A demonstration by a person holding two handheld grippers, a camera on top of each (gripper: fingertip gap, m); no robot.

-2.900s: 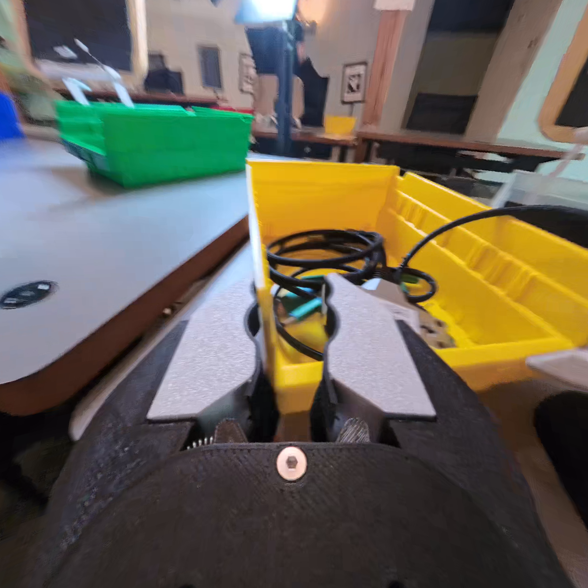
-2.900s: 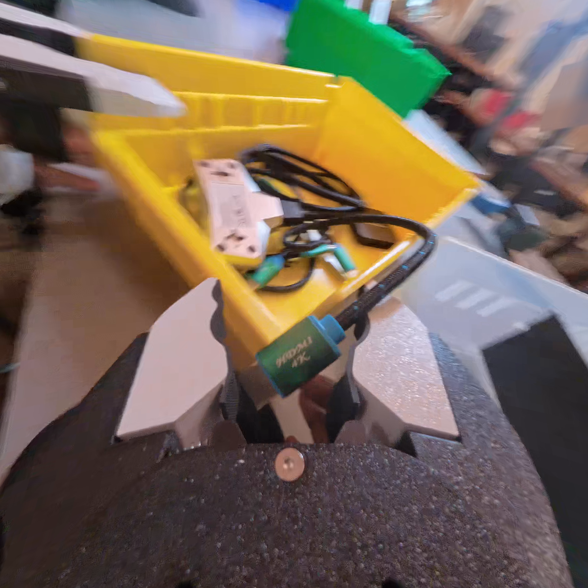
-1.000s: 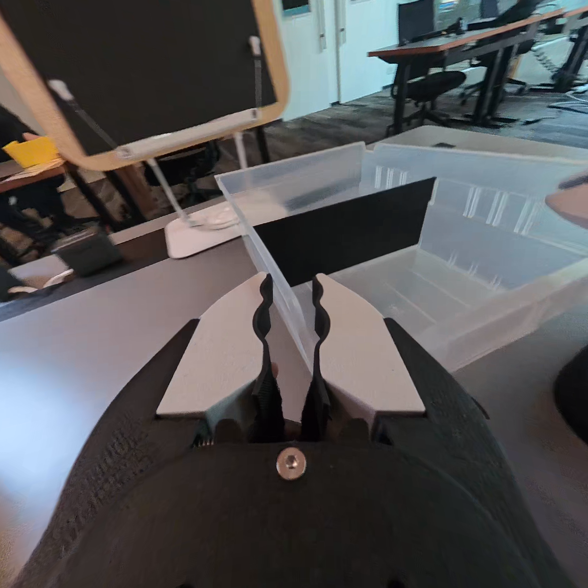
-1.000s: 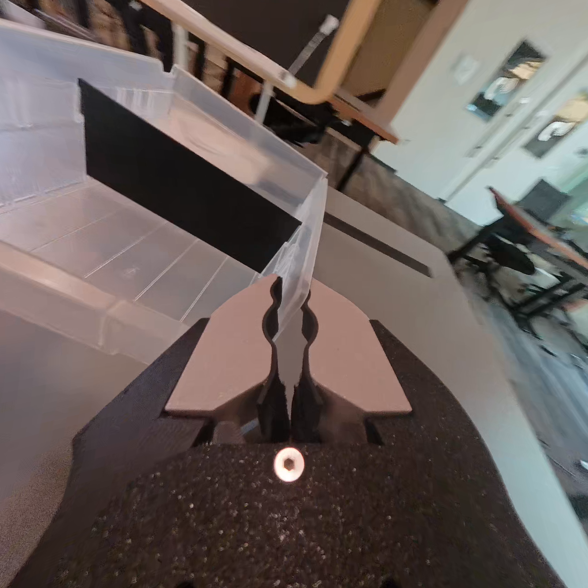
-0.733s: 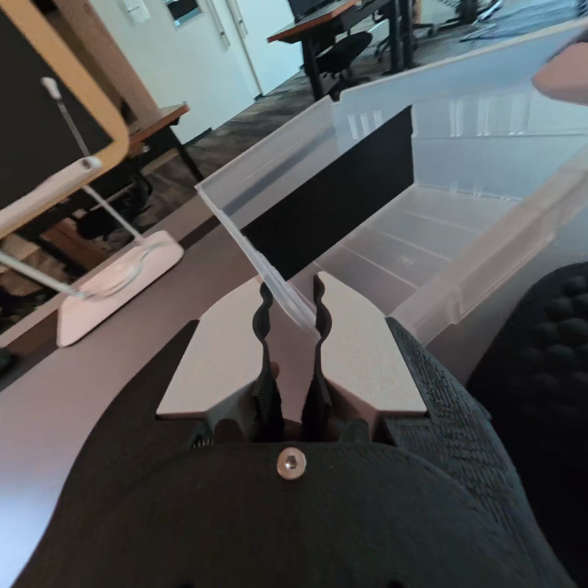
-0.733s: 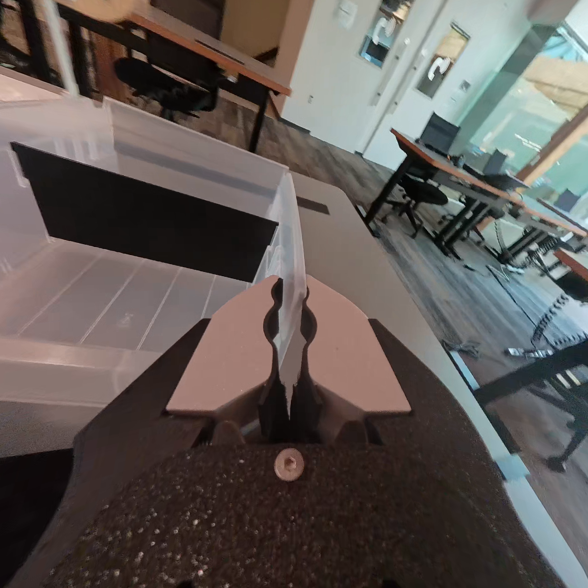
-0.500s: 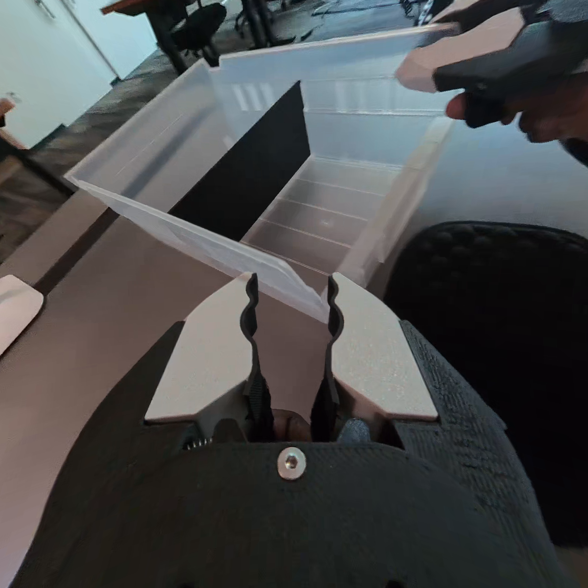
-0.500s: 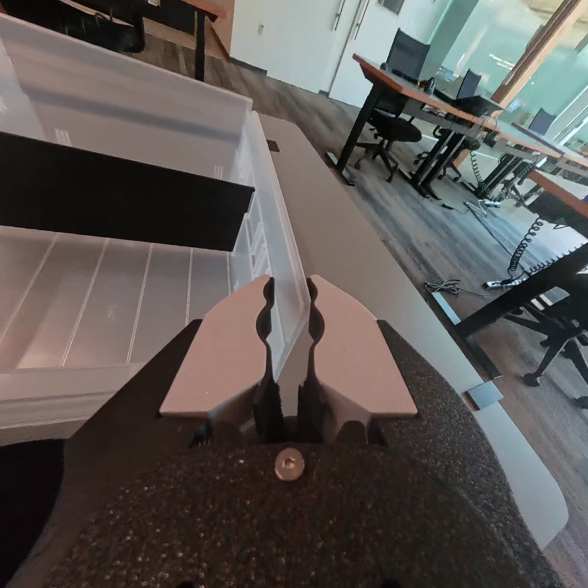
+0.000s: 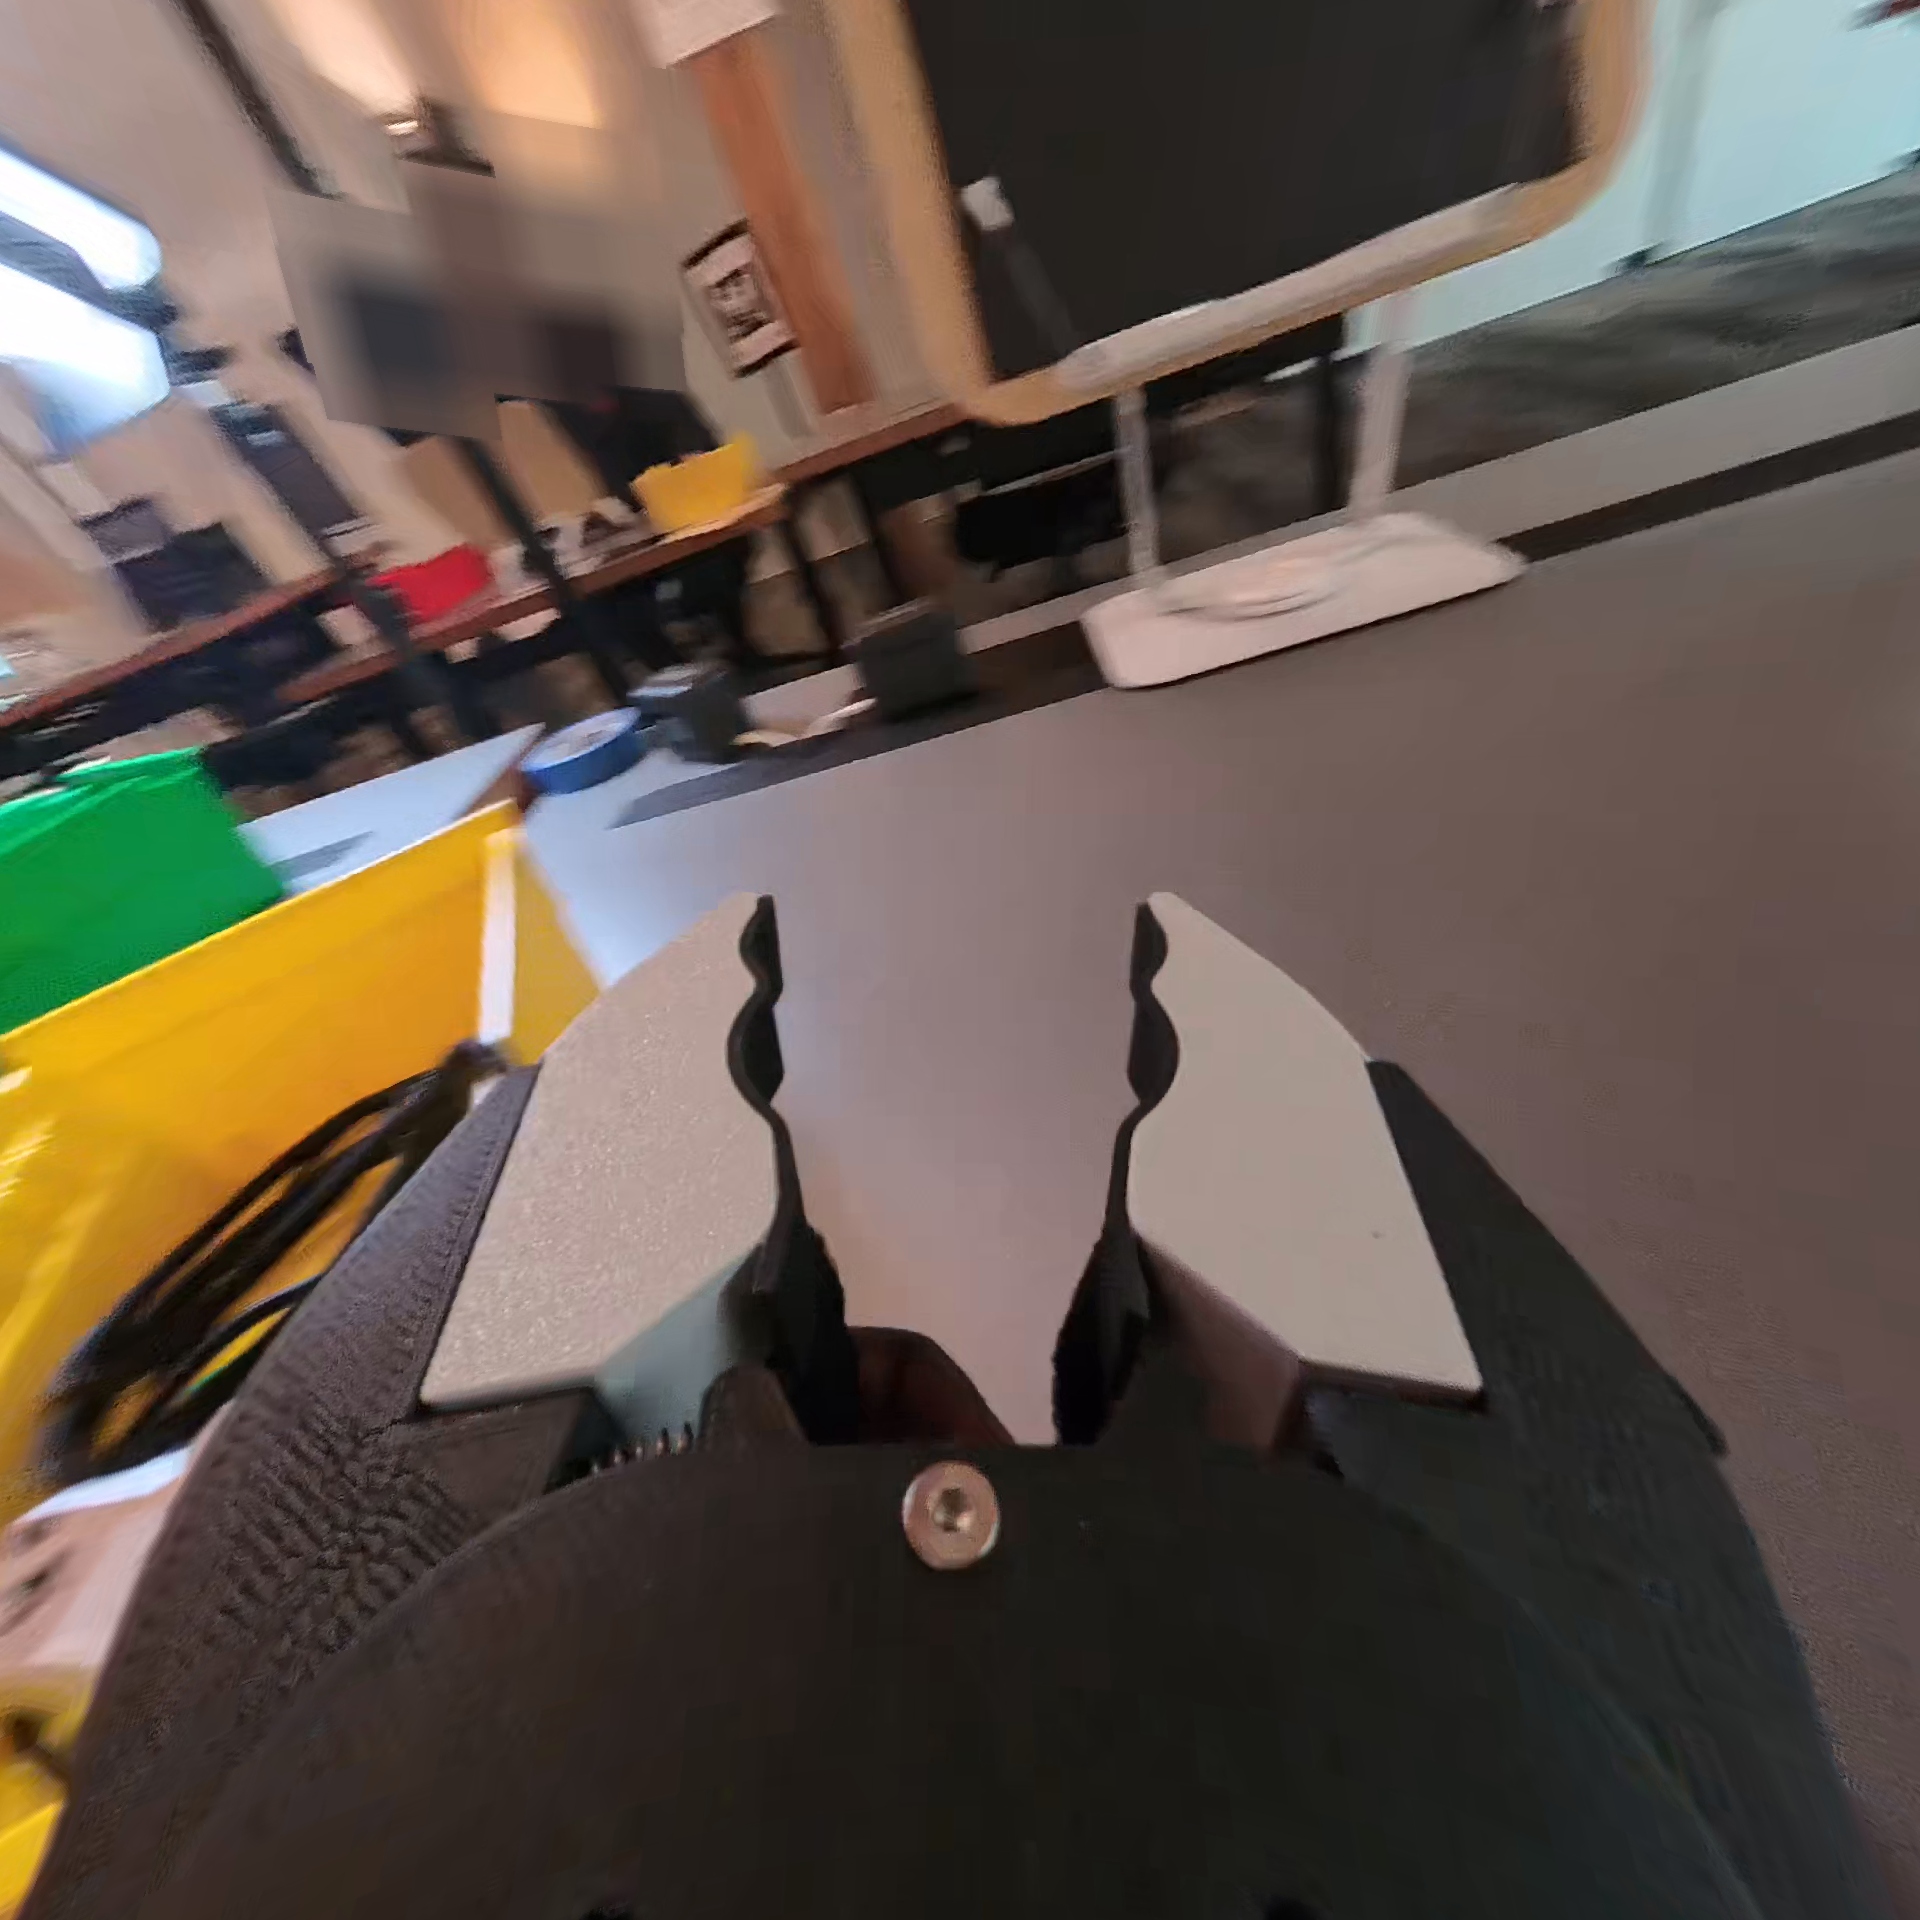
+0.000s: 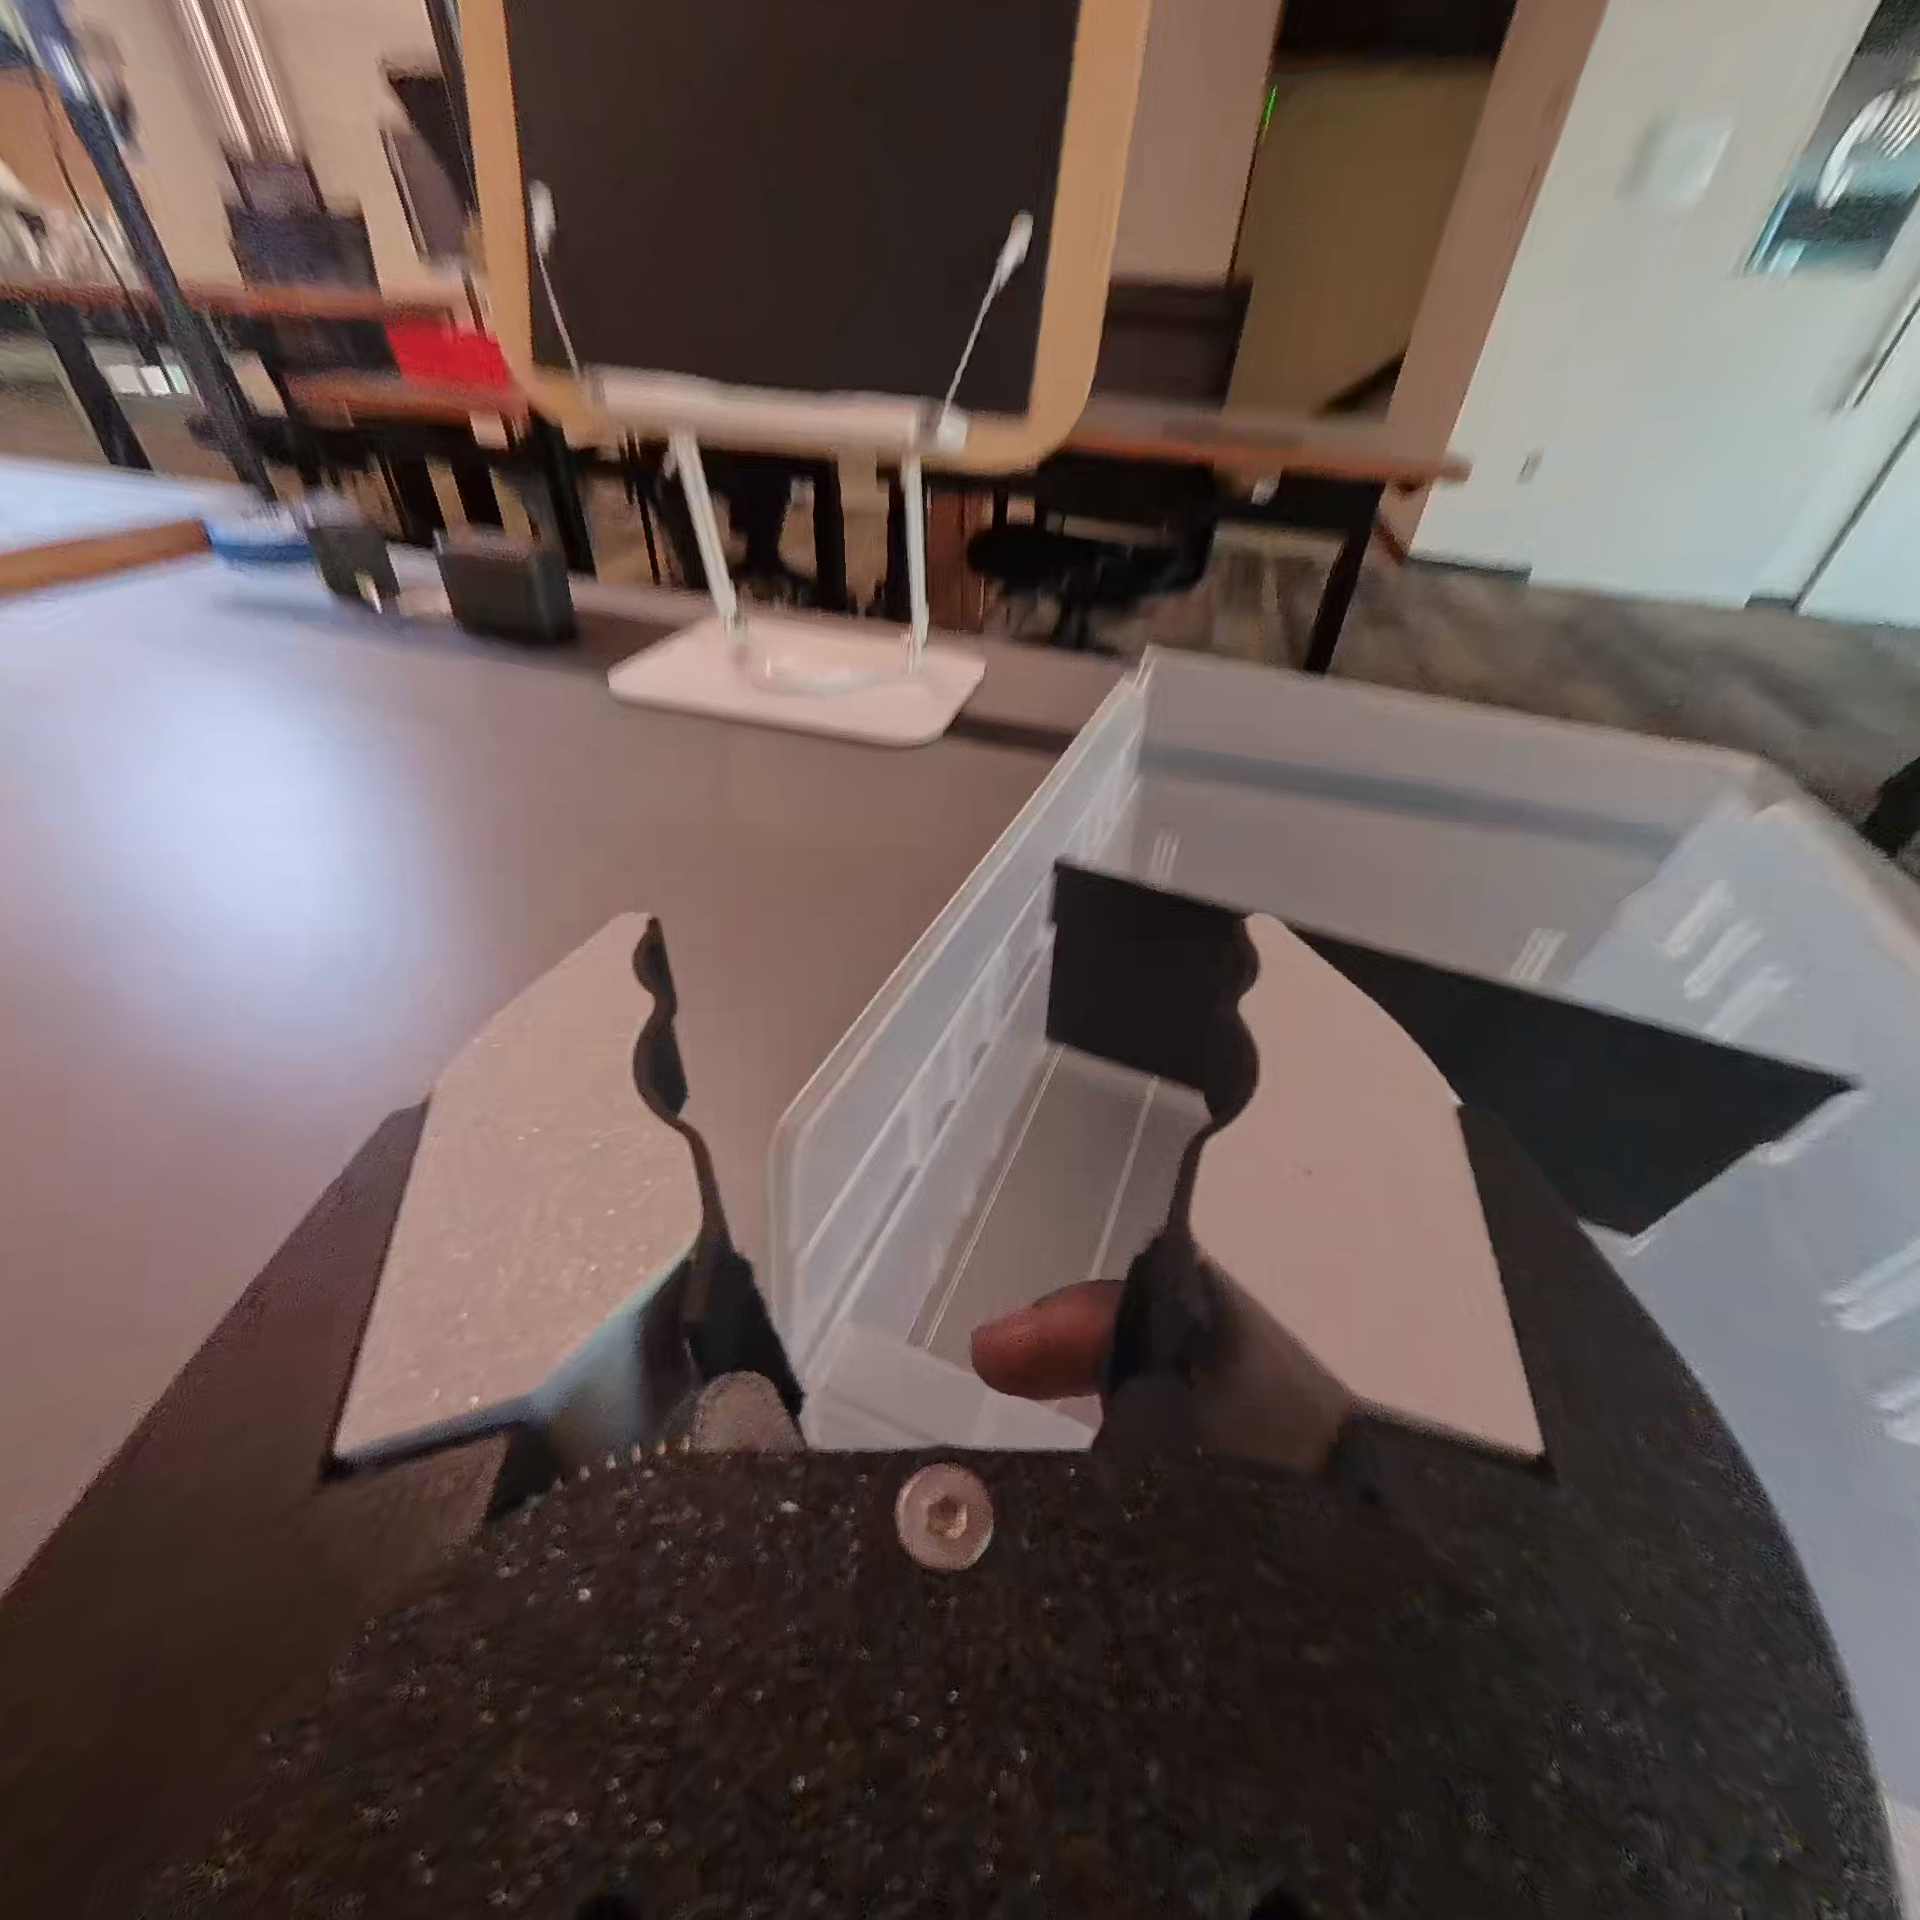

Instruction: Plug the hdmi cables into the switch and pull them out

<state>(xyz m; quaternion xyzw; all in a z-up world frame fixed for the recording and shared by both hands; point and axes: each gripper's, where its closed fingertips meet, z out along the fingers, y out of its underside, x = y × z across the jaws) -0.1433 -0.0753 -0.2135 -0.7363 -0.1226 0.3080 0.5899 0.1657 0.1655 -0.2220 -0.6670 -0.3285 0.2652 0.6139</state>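
Observation:
My left gripper (image 9: pixel 951 914) is open and empty over the grey table (image 9: pixel 1351 883). At its left stands a yellow bin (image 9: pixel 239 997) with black HDMI cables (image 9: pixel 239 1236) coiled inside; a pale corner of what may be the switch (image 9: pixel 62 1558) shows at the bottom left edge. My right gripper (image 10: pixel 945 935) is open and empty. The near left wall of a clear plastic bin (image 10: pixel 935 1060) with a black divider (image 10: pixel 1455 1049) lies between its fingers without being gripped. No cable or switch shows in the right wrist view.
A green bin (image 9: pixel 104 873) sits behind the yellow one. A framed dark board on a white stand base (image 10: pixel 800 675) stands at the table's far side, also in the left wrist view (image 9: pixel 1299 603). Small black boxes (image 10: pixel 504 592) sit at the far edge.
Both grippers have let go of the clear bin's side walls and opened wide. The left gripper has swung left toward the yellow bin; the right has turned to face the board.

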